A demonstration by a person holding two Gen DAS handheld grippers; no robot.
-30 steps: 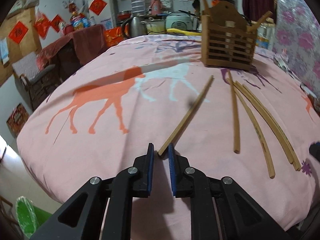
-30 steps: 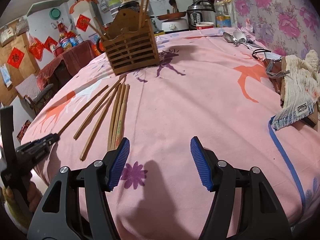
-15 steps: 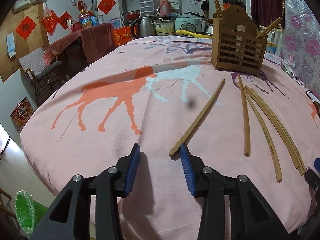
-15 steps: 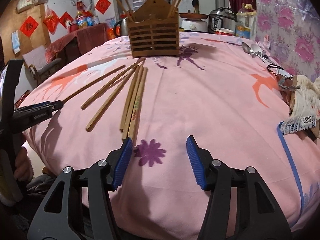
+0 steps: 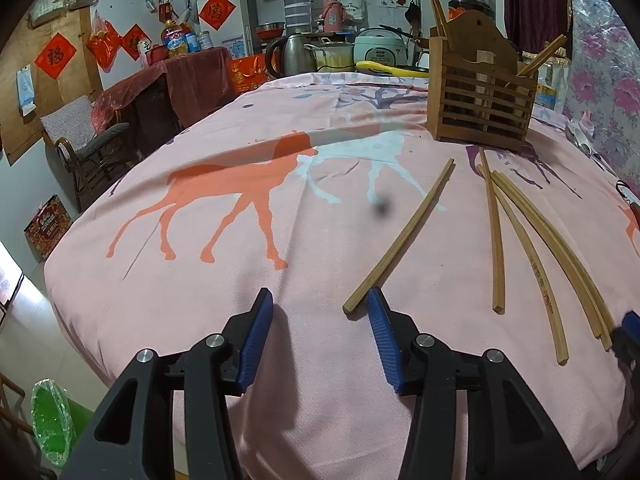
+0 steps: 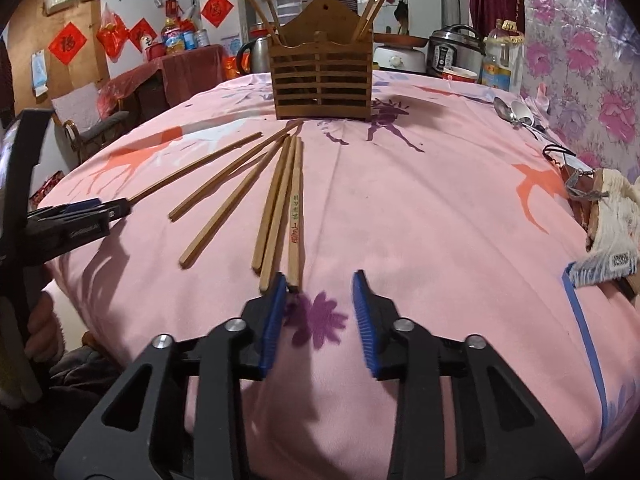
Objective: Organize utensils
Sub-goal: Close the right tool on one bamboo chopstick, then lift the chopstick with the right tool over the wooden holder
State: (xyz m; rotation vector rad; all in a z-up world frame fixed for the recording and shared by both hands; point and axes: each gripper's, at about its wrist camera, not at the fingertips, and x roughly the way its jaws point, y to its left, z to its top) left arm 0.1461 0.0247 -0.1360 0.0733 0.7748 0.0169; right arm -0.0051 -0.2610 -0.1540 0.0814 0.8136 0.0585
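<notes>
Several wooden chopsticks lie fanned out on the pink tablecloth (image 5: 248, 320) in front of a slatted wooden holder (image 5: 480, 116) (image 6: 320, 80) that has a few chopsticks standing in it. My left gripper (image 5: 320, 296) is open and its jaws are opening. The near end of the leftmost chopstick (image 5: 400, 240) lies on the cloth just inside its right finger, untouched by the pads. My right gripper (image 6: 320, 280) is open and its jaws are closing. The end of a printed chopstick (image 6: 295, 216) lies just inside its left finger, not pinched. The left gripper (image 6: 80, 216) shows at the right wrist view's left edge.
Metal spoons (image 6: 516, 114) lie at the far right of the table, and a netted cloth bundle (image 6: 612, 232) and a blue line (image 6: 584, 328) at the right edge. A chair (image 5: 84, 136), a green bin (image 5: 48, 420) and kitchen appliances stand beyond the table.
The left jaws, nearly shut around the chopstick's end, have spread apart and left it on the cloth. The right gripper has shifted left to the chopstick ends, rolled, and its jaws have narrowed.
</notes>
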